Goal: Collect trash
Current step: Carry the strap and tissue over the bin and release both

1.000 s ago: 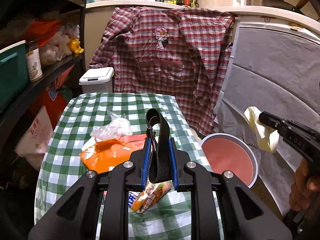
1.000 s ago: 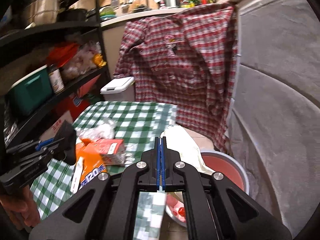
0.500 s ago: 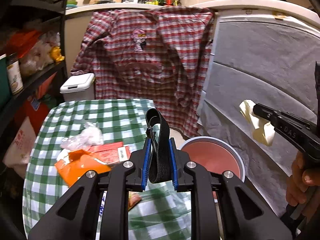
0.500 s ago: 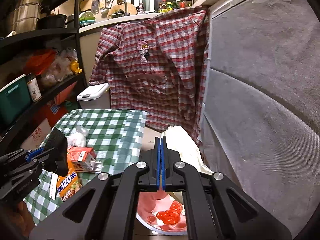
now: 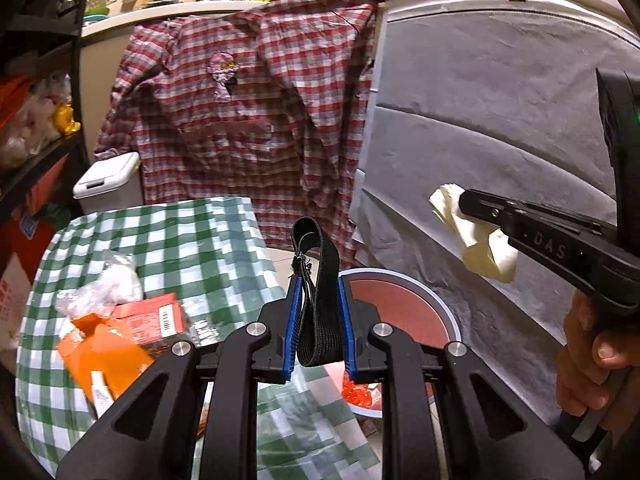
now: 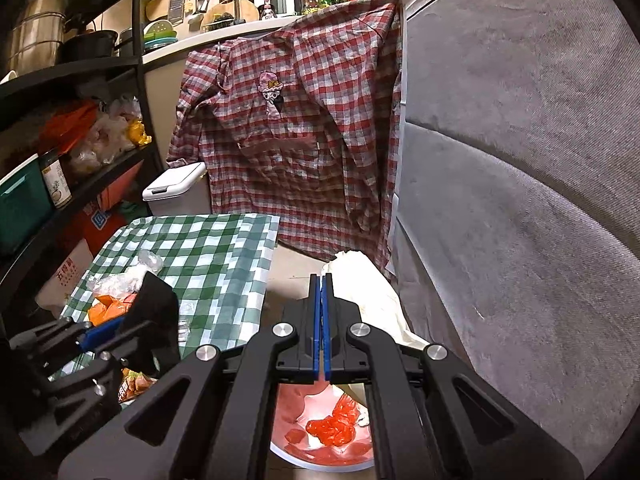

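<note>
- A looped black strap is being clamped in the left hand-held gripper, low in the frame's centre, beside the pink bin.
- A crumpled cream tissue is being pinched in the shut right hand-held gripper; the bin is lying directly below it.
- Both pieces are best being released only once centred over the bin's rim.
- Wrappers are being left on the checked table; a hanging plaid shirt is crowding the bin from behind.

plaid shirt hung on counter | checked tablecloth | shelves
</note>
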`<state>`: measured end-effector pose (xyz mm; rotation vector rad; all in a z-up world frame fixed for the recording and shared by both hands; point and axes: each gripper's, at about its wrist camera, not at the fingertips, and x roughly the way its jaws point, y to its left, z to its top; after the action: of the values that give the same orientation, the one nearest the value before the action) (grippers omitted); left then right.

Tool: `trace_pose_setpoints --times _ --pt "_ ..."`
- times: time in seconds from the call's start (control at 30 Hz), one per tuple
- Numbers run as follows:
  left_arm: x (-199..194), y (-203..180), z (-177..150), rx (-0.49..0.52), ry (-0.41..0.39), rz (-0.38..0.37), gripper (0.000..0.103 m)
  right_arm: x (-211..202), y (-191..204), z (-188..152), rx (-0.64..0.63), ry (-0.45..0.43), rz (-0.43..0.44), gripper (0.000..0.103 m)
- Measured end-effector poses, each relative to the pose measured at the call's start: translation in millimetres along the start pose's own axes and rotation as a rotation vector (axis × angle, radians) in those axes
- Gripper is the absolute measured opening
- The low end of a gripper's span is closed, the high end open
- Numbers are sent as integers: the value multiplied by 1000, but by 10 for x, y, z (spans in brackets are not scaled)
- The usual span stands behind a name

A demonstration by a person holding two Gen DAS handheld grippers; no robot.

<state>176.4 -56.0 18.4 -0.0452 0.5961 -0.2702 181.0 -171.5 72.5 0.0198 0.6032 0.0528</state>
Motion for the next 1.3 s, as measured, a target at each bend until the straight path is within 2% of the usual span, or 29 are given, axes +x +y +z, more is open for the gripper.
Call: trace_pose_setpoints --times 0.73,1.07,1.13,1.2,1.23,1.27,1.3 --pt "517 -148 -13 -9 84 -38 18 136 -104 -37 15 40 -19 1" --pt "655 -239 14 1 86 -61 18 208 -139 -62 29 62 -16 1" --pt "678 -243 20 3 89 -62 19 218 -154 -60 38 65 -17 5" --pt "694 -245 26 3 92 -62 25 235 -166 -61 42 72 -24 6" --pt "705 -242 30 1 97 -67 37 251 -171 -70 45 81 -26 13" --pt "701 -239 30 -1 96 -67 42 264 -182 -69 47 83 -25 21" --pt "696 -234 32 -2 91 -61 43 269 -189 -73 49 84 -27 25"
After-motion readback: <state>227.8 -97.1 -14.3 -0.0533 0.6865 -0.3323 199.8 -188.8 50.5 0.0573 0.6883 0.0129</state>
